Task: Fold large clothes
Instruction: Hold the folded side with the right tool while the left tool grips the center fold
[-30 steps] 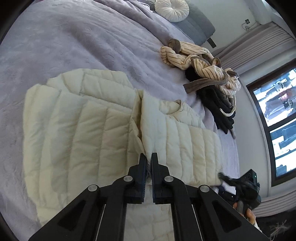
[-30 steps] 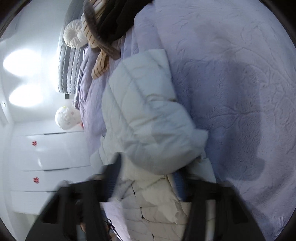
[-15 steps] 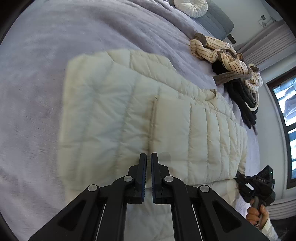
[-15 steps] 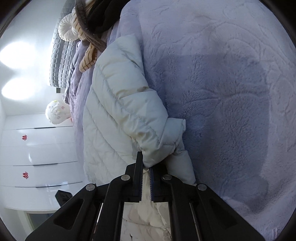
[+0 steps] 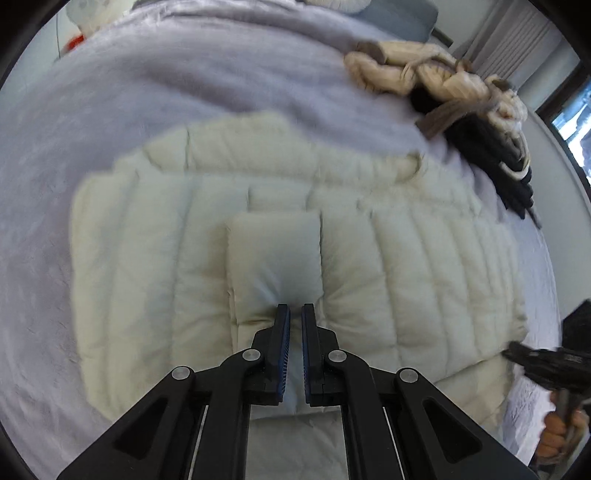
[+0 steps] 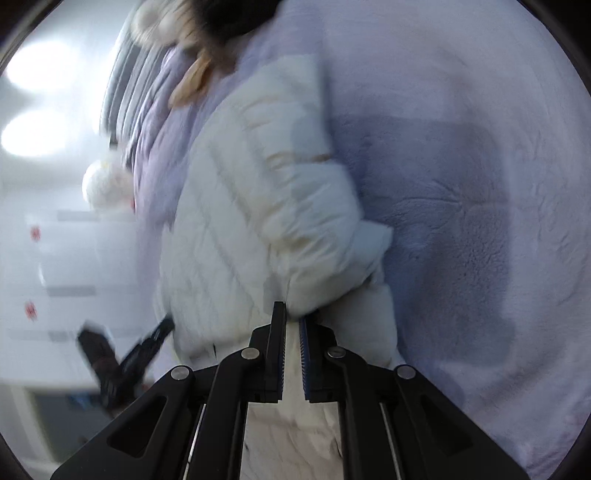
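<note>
A cream quilted jacket [image 5: 406,258] lies flat on the lilac bed cover [image 5: 184,92], with one panel folded over its middle. My left gripper [image 5: 295,312] points down at that panel and is shut, and the fabric puckers in at its tips. In the right wrist view the jacket [image 6: 258,206] bunches up at one edge. My right gripper [image 6: 293,310] has that bunched fabric between its pads, and its jaws are opening slightly. The right gripper [image 5: 546,365] also shows at the jacket's right edge in the left wrist view, held by a hand [image 5: 557,432].
A striped beige garment [image 5: 443,77] and a black one [image 5: 498,147] lie heaped at the bed's far right. A round pillow [image 5: 340,3] sits at the head of the bed. White cabinets [image 6: 55,258] stand beyond the bed. The bed cover [image 6: 461,184] lies bare beside the jacket.
The left gripper has swung over and down onto the jacket, whose side panels now lie folded across the middle. The right gripper closed on the bunched edge, then widened a little.
</note>
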The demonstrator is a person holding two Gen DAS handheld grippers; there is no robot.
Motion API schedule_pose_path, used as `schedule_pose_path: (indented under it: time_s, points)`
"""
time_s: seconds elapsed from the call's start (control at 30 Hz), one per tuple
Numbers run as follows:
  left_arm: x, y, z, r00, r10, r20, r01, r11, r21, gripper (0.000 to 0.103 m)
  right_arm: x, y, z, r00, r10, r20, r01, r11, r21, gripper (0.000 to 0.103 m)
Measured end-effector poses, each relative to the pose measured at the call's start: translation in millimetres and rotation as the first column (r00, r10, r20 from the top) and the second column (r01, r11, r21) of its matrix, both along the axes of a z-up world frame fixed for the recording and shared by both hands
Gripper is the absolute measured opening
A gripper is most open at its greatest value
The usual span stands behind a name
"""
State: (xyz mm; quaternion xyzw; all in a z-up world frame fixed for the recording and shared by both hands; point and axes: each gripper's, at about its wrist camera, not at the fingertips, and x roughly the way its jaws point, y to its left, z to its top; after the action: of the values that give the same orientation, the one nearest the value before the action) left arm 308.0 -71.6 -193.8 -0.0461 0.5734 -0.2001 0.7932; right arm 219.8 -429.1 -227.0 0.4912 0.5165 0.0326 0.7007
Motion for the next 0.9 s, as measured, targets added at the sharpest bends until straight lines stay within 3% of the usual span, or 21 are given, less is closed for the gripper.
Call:
schedule_pose_path:
  time_s: [0.07, 0.13, 0.17, 0.3, 0.37, 0.47, 0.53, 0.63, 0.77, 0.9]
  points:
    - [-0.8, 1.7, -2.1, 1.0, 0.006, 0.0, -0.006, 1.0, -0.003, 0.006, -0.5, -3.1, 20.6, 0.993, 0.078, 0.085, -0.078, 0.997, 0.0, 0.02]
    - [0.5, 2.3, -1.4, 1.0, 0.007, -0.004, -0.007, 1.0, -0.006, 0.006, -1.4, -18.0, 33.7, 0.983, 0.072, 0.168, -0.077, 0.997, 0.025, 0.079]
    - [1.3, 2.3, -1.4, 1.0, 0.004, -0.003, -0.004, 1.0, -0.001, 0.006, -0.9, -28.3, 36.8, 0.98, 0.042, 0.193, -0.048, 0.998, 0.029, 0.085]
    - [2.5, -0.4, -2.4, 1.0, -0.002, 0.005, 0.002, 1.0, 0.018, 0.006, 10.0, -77.1, 18.2, 0.969, -0.167, 0.181, 0.147, 0.982, 0.118, 0.084]
    - [2.3, -0.6, -4.0, 1.0, 0.0, 0.006, 0.0, 1.0, 0.021, 0.006, 24.9, -89.3, -2.9, 0.968, -0.213, 0.135, 0.191, 0.969, 0.156, 0.08]
    - [2.1, -2.6, -6.9, 1.0, 0.0, 0.009, 0.0, 1.0, 0.03, 0.006, 51.9, -86.5, -26.2, 0.982, -0.171, 0.082, 0.152, 0.968, 0.2, 0.059]
    - [2.3, -2.8, -9.0, 1.0, 0.003, 0.008, -0.004, 0.999, 0.042, 0.006, 63.8, -80.8, -37.3, 0.988, -0.124, 0.089, 0.097, 0.96, 0.262, 0.013]
    - [2.2, -4.2, -12.3, 1.0, 0.007, 0.004, -0.007, 0.999, 0.043, 0.006, 69.9, -76.8, -26.2, 0.984, -0.093, 0.152, 0.066, 0.982, 0.176, 0.01]
    - [1.2, -3.5, -16.6, 1.0, 0.009, -0.006, -0.009, 0.999, 0.032, 0.006, 74.0, -70.1, -32.8, 0.997, -0.005, 0.078, 0.01, 0.998, -0.062, 0.01]
    - [0.5, -2.6, -17.5, 1.0, 0.008, -0.005, -0.008, 0.999, 0.034, 0.006, 74.0, -64.7, -36.8, 0.997, -0.001, 0.073, 0.008, 0.995, -0.1, 0.01]
